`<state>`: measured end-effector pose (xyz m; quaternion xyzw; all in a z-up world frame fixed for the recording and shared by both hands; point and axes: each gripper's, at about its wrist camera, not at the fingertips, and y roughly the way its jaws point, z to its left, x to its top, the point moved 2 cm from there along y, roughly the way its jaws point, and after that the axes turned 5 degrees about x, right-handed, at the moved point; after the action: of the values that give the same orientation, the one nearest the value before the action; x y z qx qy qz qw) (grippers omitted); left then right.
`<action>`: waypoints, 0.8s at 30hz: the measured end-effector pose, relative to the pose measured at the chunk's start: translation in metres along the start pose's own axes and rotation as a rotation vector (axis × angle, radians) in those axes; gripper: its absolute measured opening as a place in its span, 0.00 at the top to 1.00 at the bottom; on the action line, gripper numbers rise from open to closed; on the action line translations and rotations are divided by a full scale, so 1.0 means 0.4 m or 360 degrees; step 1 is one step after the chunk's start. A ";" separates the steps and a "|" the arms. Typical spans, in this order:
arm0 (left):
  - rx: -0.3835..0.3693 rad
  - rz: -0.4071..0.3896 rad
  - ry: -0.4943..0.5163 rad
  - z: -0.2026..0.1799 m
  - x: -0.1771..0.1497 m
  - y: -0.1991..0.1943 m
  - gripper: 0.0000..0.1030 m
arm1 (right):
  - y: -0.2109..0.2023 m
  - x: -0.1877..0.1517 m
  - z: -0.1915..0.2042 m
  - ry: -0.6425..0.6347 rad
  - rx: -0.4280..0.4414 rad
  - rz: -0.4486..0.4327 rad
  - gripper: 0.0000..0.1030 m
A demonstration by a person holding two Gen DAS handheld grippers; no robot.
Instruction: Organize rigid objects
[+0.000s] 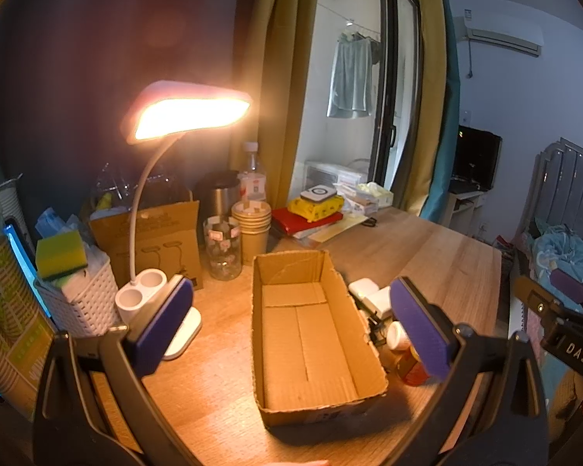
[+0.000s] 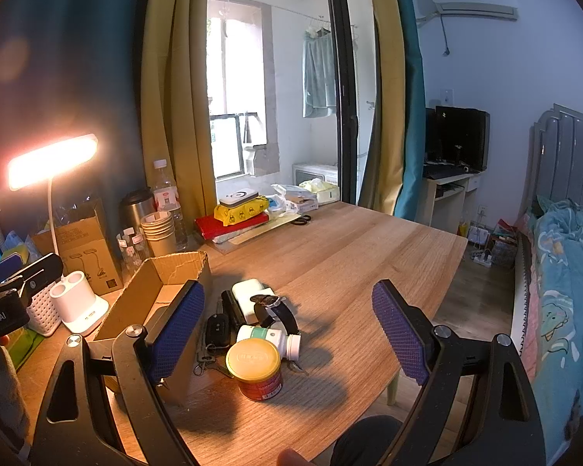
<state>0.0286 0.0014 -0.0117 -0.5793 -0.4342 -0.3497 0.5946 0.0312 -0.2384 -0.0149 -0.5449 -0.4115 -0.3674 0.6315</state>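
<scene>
Both tongs empty, jaws spread wide. Left tongs (image 1: 291, 326) hover over the open cardboard box (image 1: 311, 334), which sits between its pads with nothing inside. Probably framing the box as the drop target, or ready to steady it.

Right tongs (image 2: 287, 334) hang above the cluster of small rigid items on the bench (image 2: 369, 256), just right of the box (image 2: 151, 295). Directly between the pads, nearest: red tin with yellow lid (image 2: 255, 369). Just beyond it lies a white pill bottle (image 2: 270, 339) on its side, cap toward the right pad. Farther ahead is a wristwatch with dark strap (image 2: 272, 308), leaning over a white charger block (image 2: 248, 297). Toward the left pad: black car key (image 2: 217, 328) with a key ring (image 2: 204, 361) trailing toward the tongs, plus a dark slim object beside the charger, cannot tell what.

Items are bunched tight against the box wall, touching or overlapping, likely staged so each pick is a short hop into the box. In the left view only the charger block (image 1: 369, 295), bottle (image 1: 398, 336) and tin (image 1: 412, 371) show past the right pad; the rest is hidden.

Judgement: task at the very start, nothing boxed yet. The tin looks like the easiest first grab: upright, nearest, clear sides. The watch and key need care, being low and tangled with neighbours.

Desk lamp (image 1: 190, 110) beyond the left pad, lit, glare on the box.
</scene>
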 end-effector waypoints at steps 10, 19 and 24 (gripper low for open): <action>0.0002 0.0024 -0.0005 0.003 0.000 0.005 0.01 | 0.004 -0.001 0.002 -0.0004 0.0006 0.0004 0.12; 0.0042 0.0167 -0.0037 0.028 -0.018 0.068 0.01 | 0.058 -0.014 0.003 0.0006 0.0040 0.0076 0.12; 0.0057 0.0234 -0.0044 0.040 -0.035 0.107 0.01 | 0.109 -0.029 -0.003 0.0012 0.0061 0.0138 0.12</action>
<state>0.0608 0.0197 -0.0421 -0.6036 -0.4049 -0.2892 0.6230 0.0666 -0.2335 -0.0423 -0.5486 -0.3920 -0.3337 0.6588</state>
